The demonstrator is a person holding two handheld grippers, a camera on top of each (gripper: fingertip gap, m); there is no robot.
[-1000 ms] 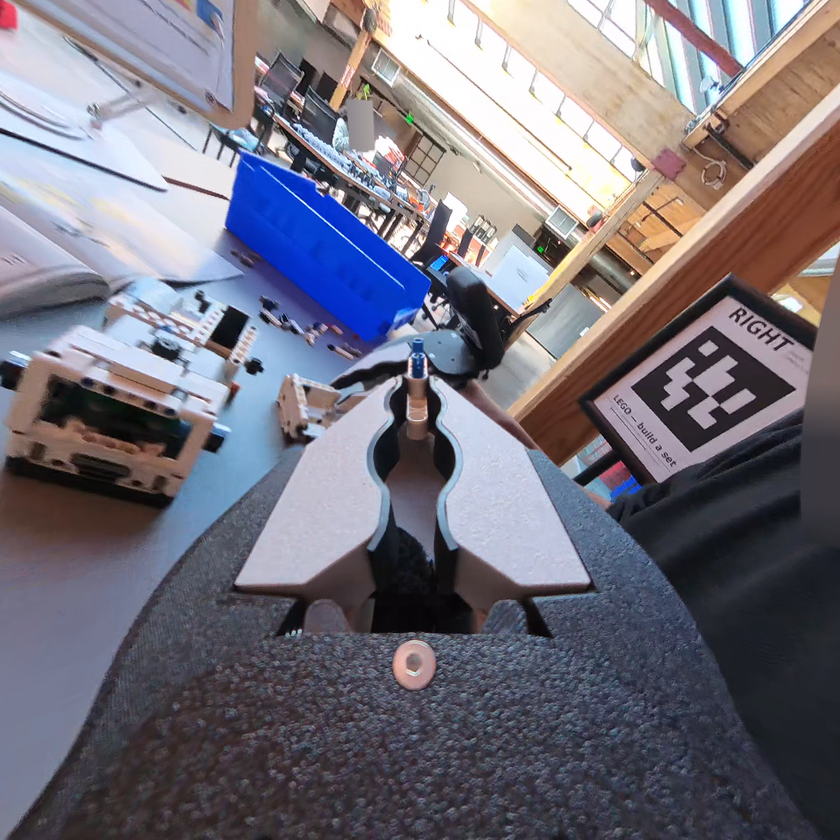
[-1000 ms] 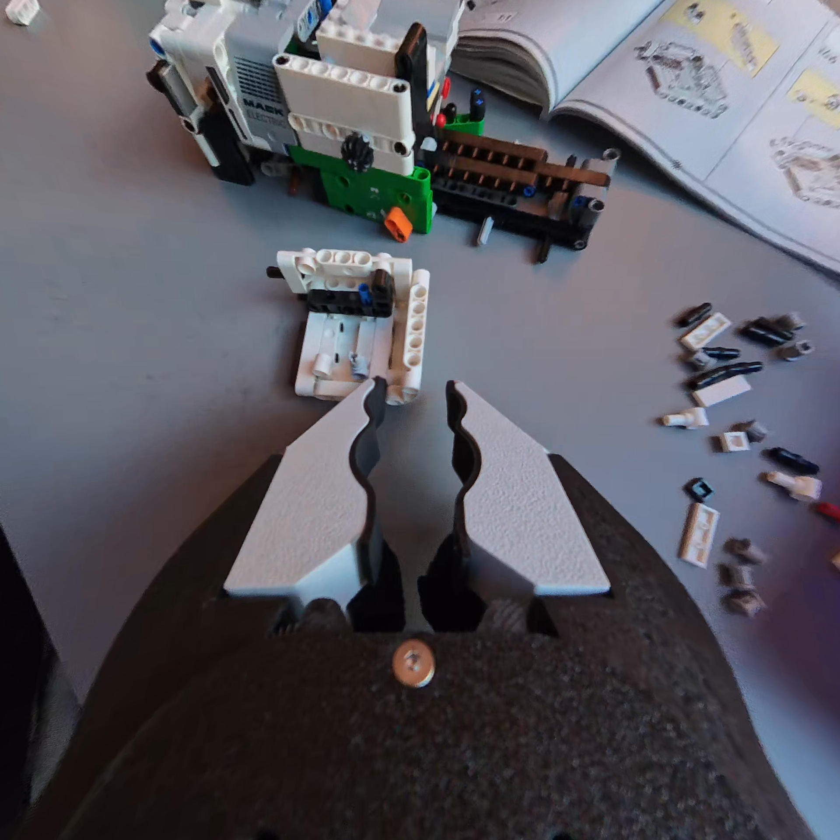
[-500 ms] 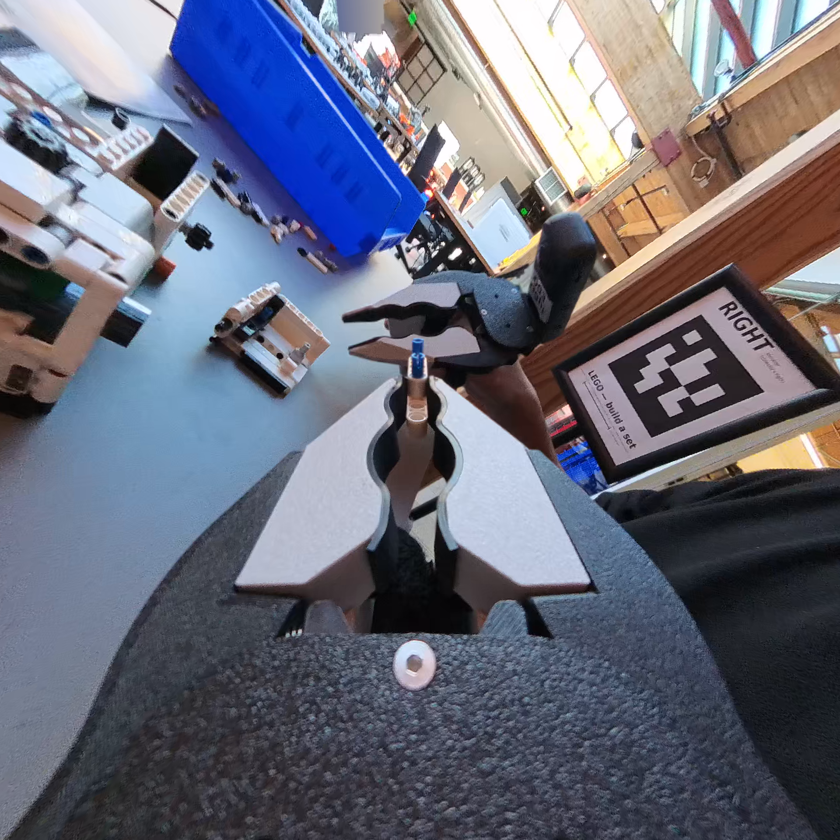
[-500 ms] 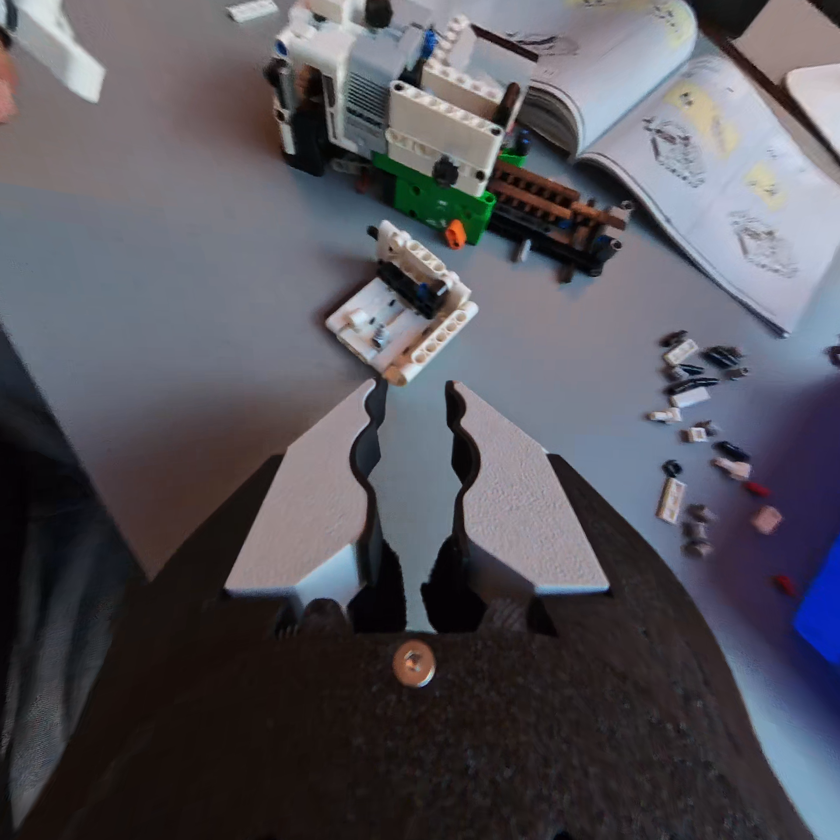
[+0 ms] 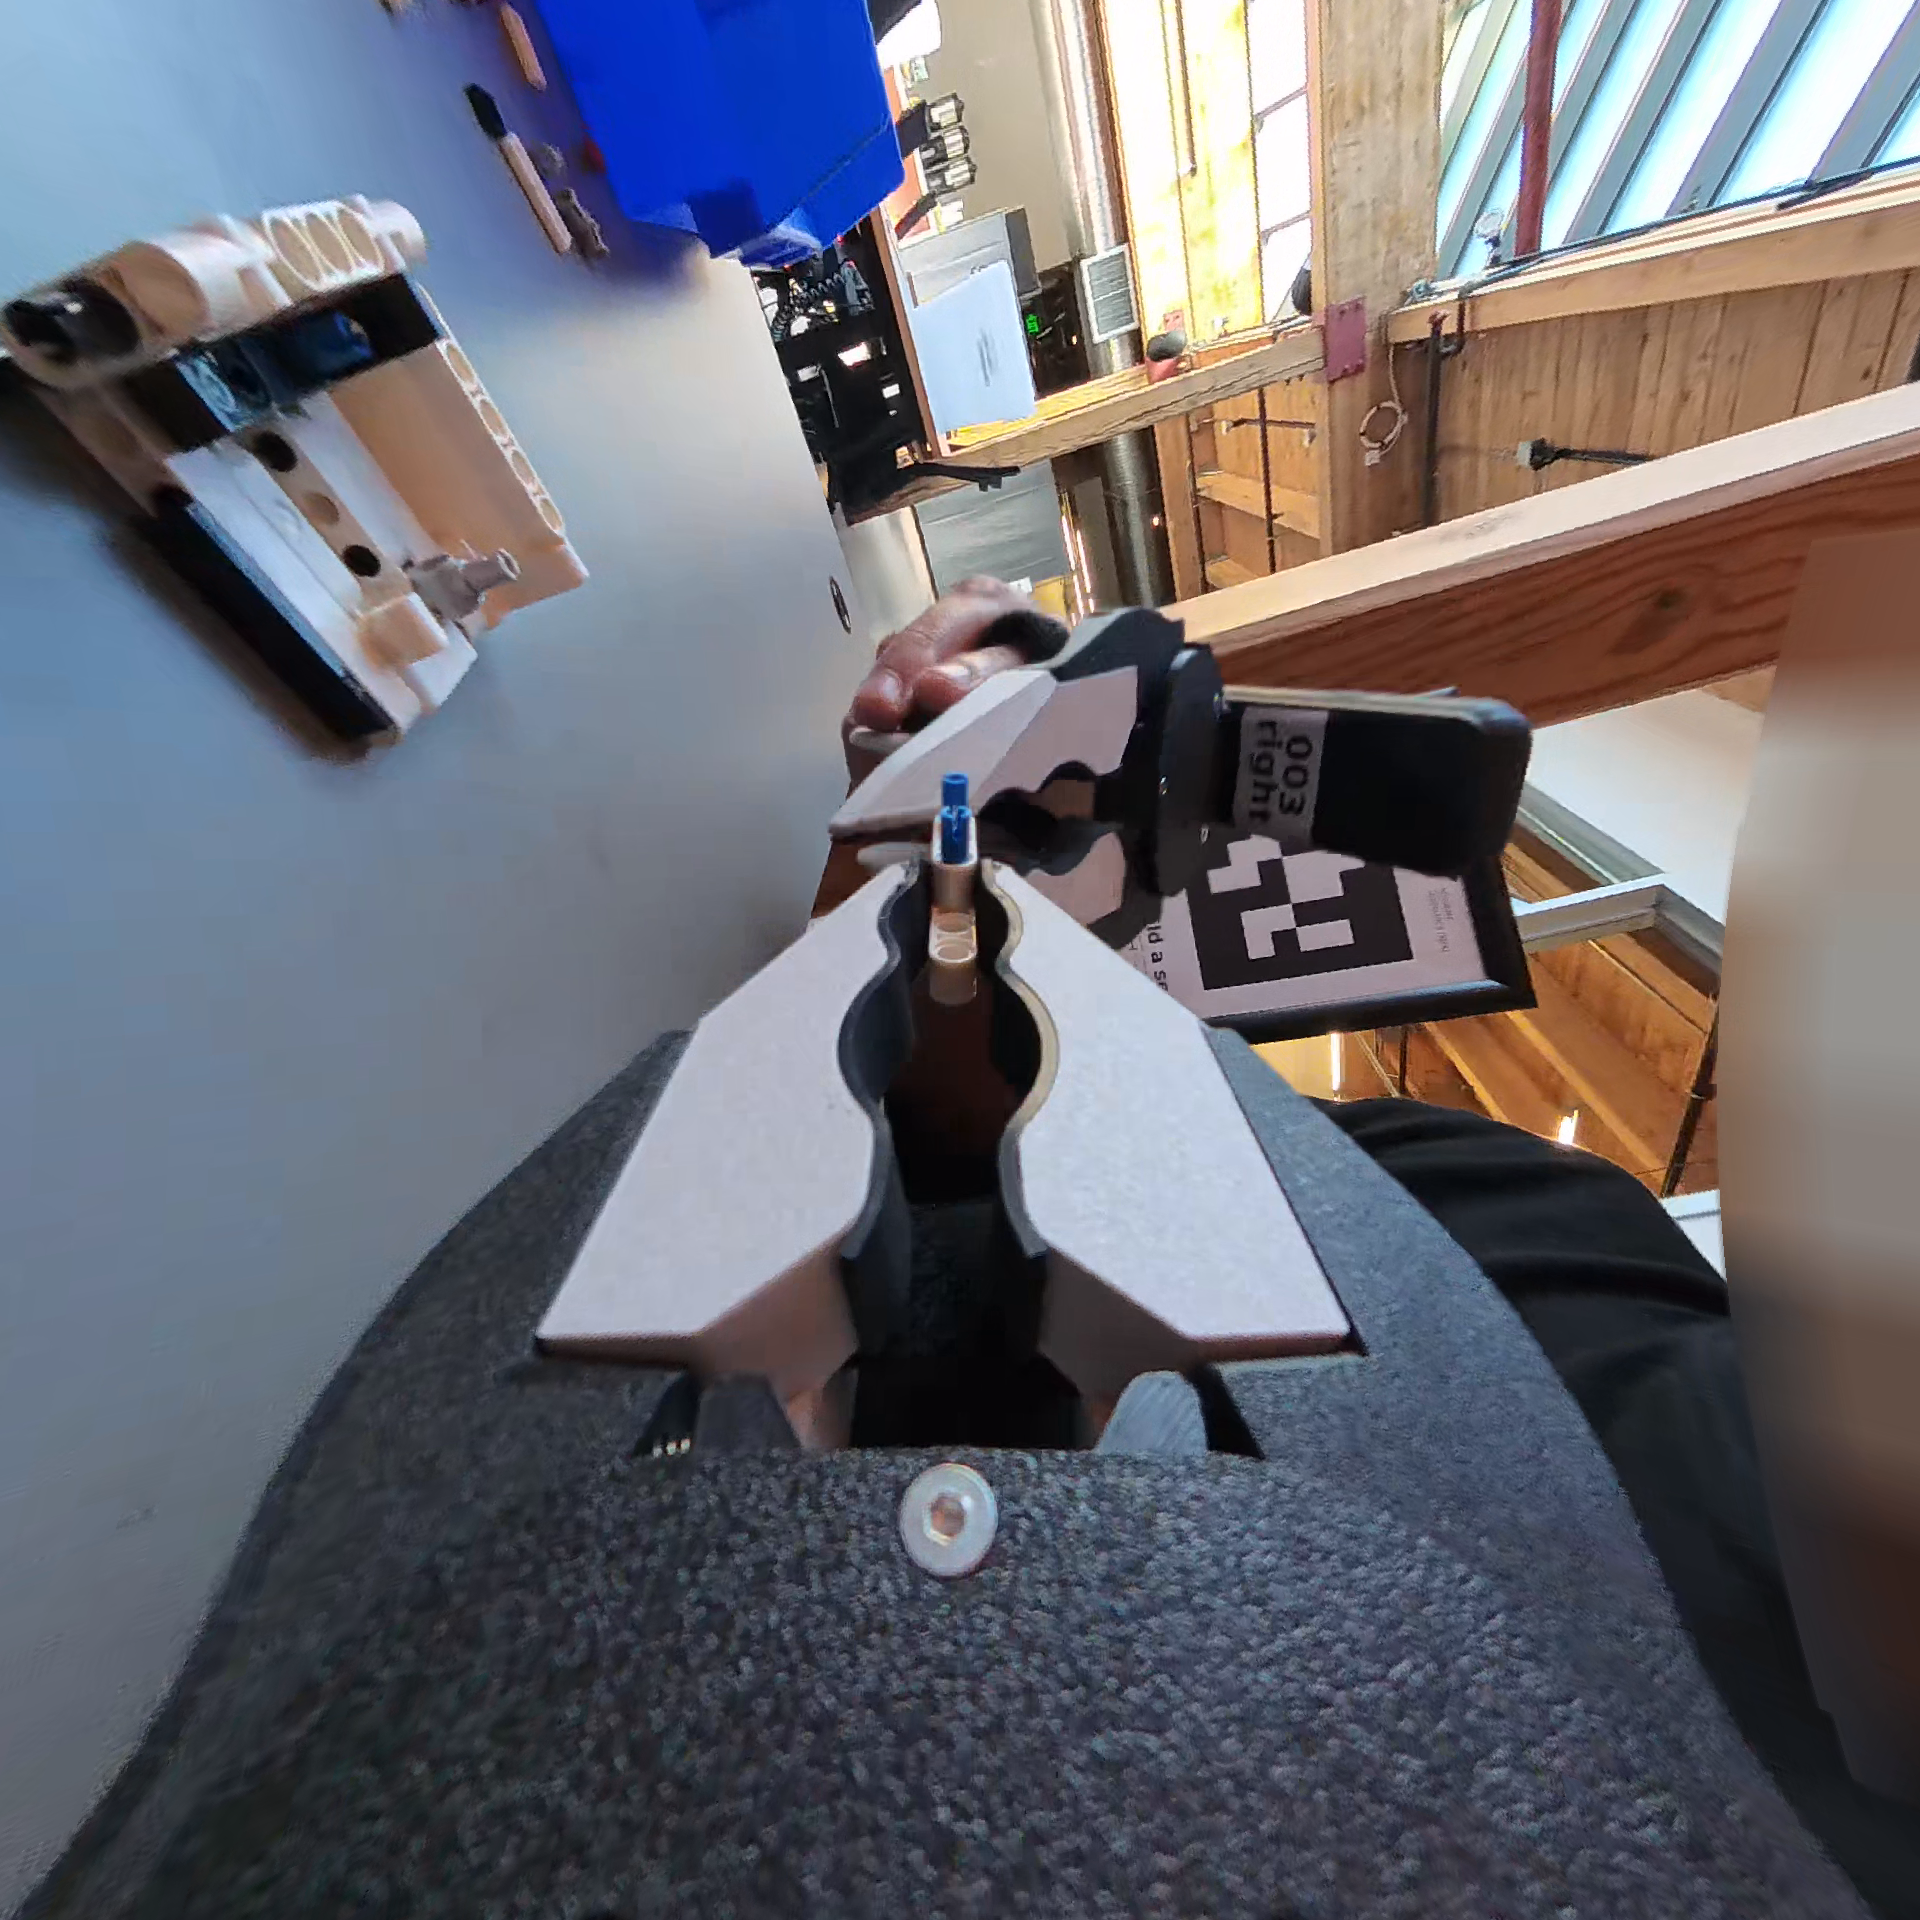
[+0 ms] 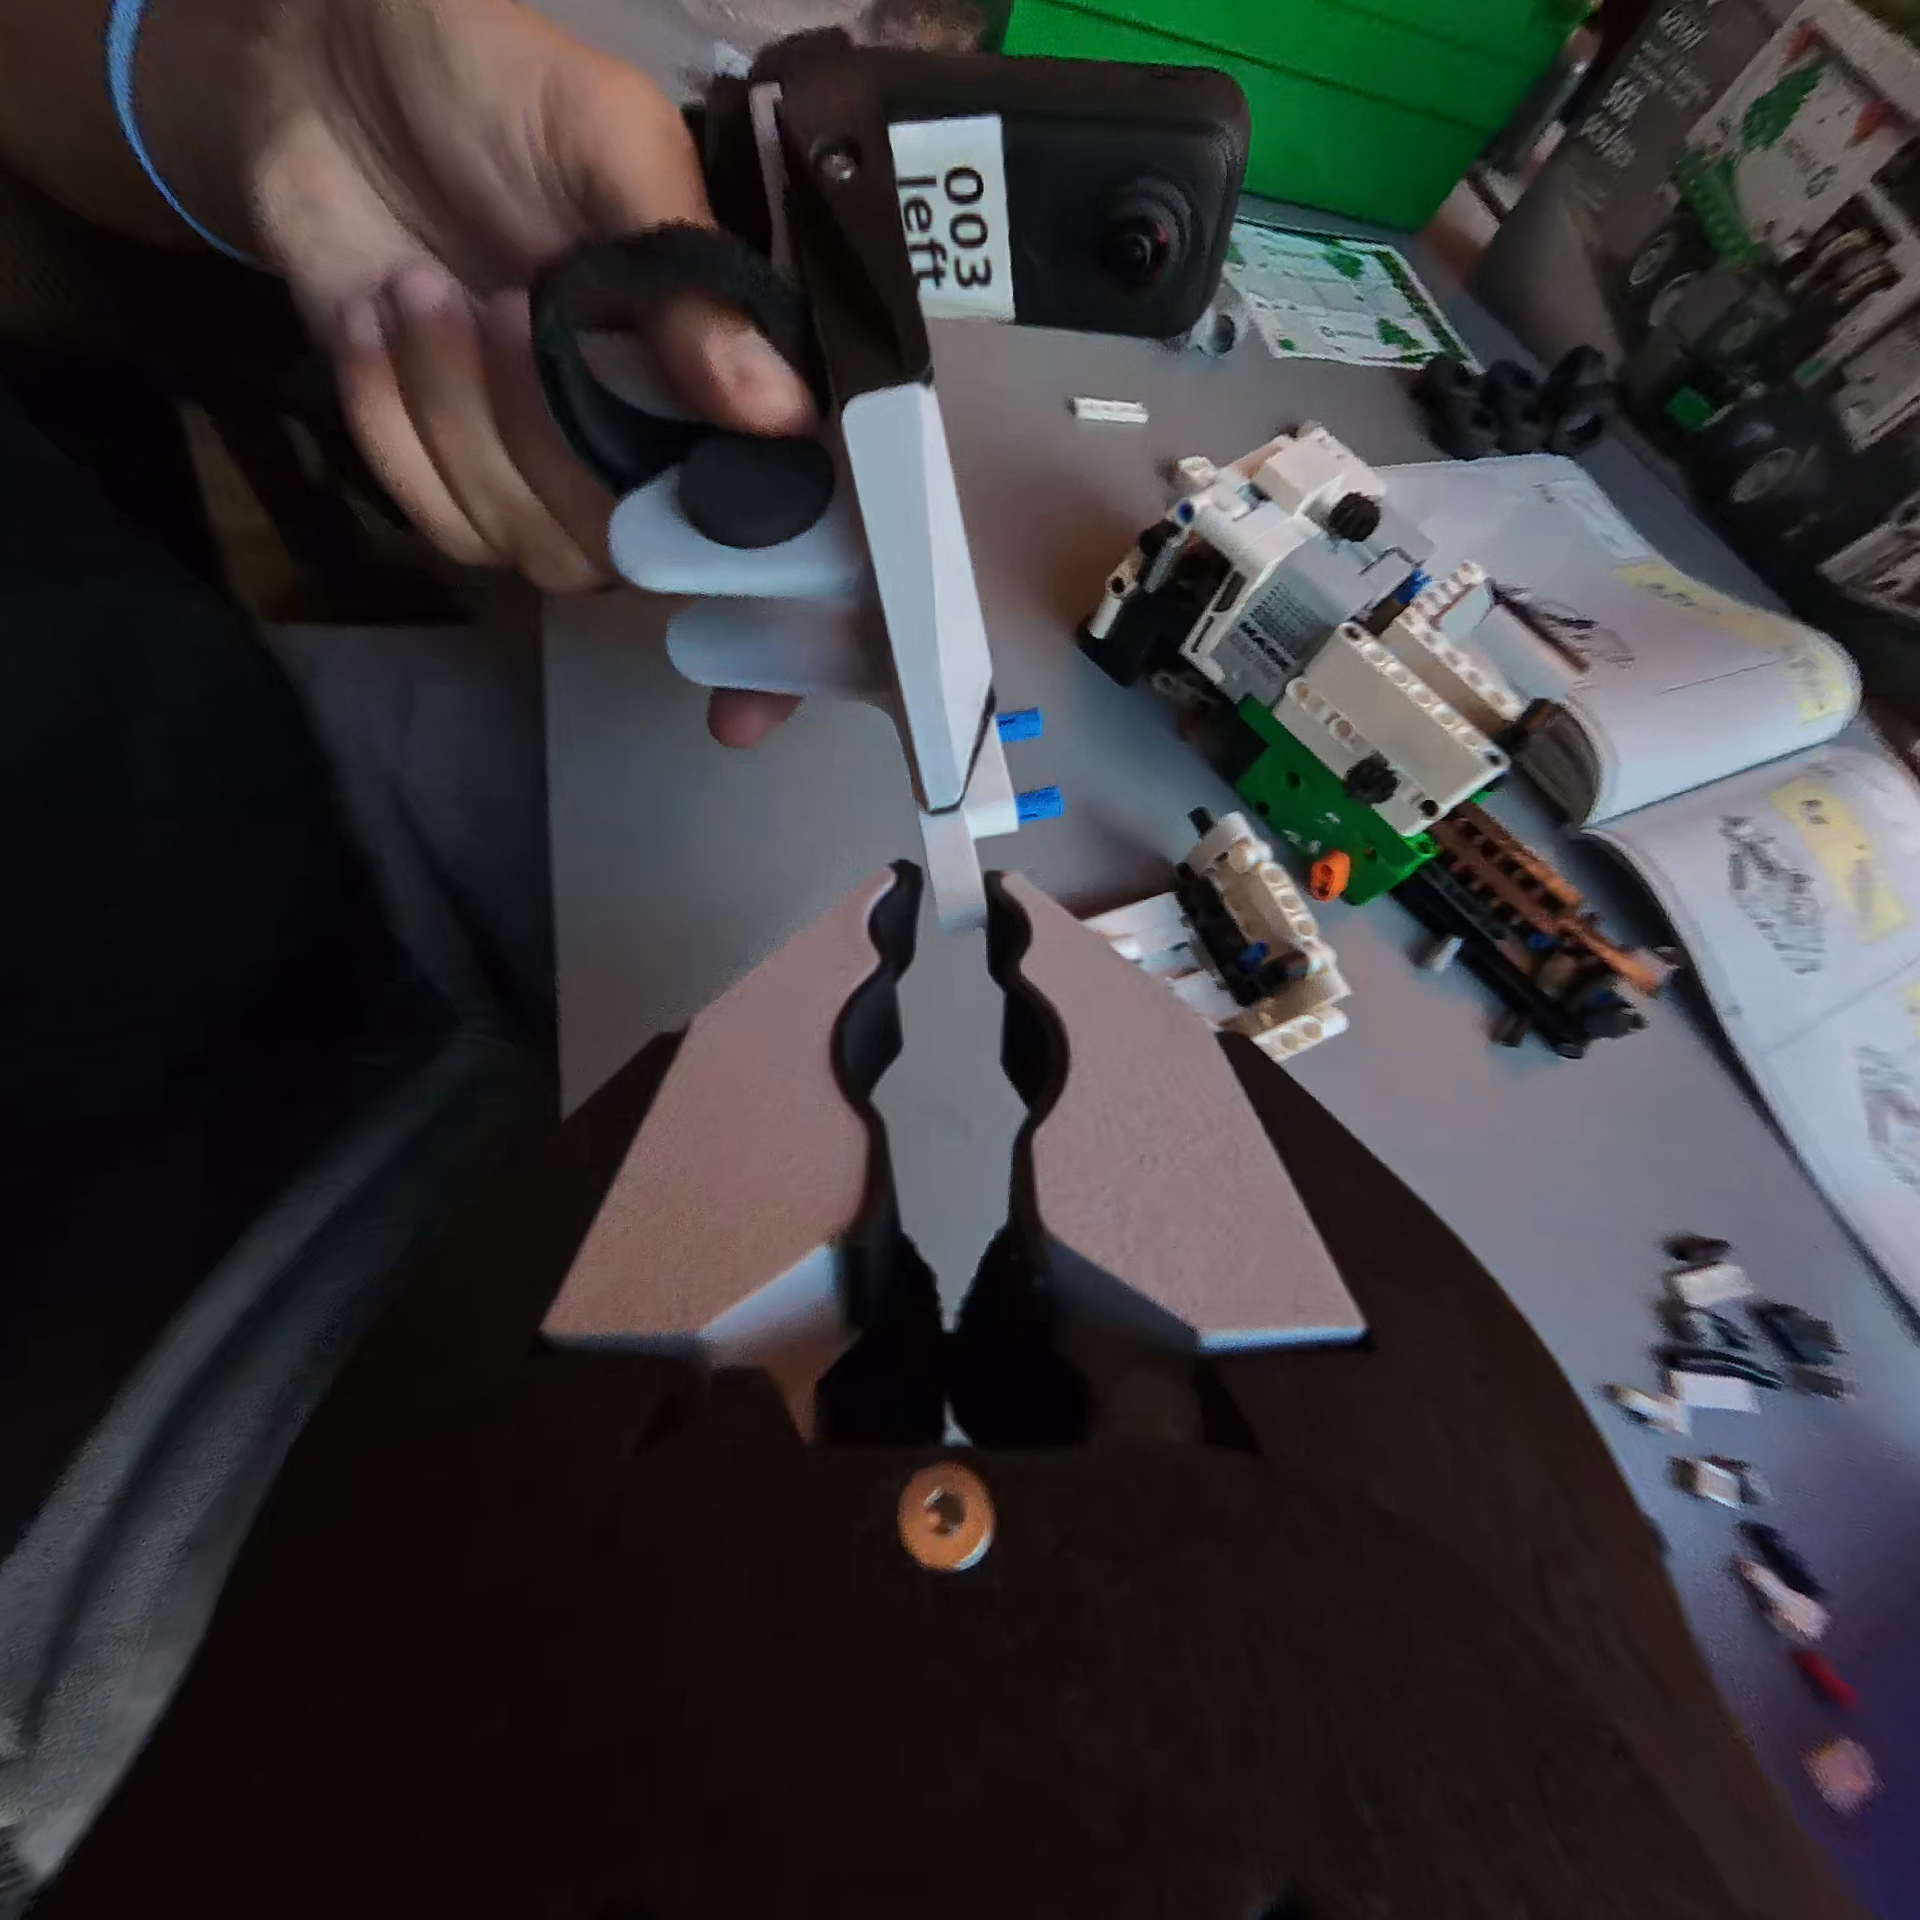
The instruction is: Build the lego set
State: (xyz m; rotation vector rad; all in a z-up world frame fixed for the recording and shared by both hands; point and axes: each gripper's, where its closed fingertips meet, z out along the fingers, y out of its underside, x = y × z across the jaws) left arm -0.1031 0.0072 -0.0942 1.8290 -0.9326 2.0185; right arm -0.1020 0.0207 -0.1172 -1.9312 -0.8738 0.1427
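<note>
My left gripper is shut on a small white lego piece with blue pins, held above the grey table. In the right wrist view the left gripper comes in from above, and the white piece shows two blue pins. My right gripper has its jaws closed narrowly on the piece's lower end. It also shows in the left wrist view, meeting the piece tip to tip. A small white and black sub-assembly lies on the table, also seen in the left wrist view.
The white and green truck model stands beyond the sub-assembly. An open instruction booklet lies to its right. Several loose parts are scattered at the right. A blue bin, a green bin and black tyres stand at the back.
My right gripper has lifted from above the sub-assembly to the left gripper and narrowed its jaws on the white piece. My left gripper has turned, still holding the piece.
</note>
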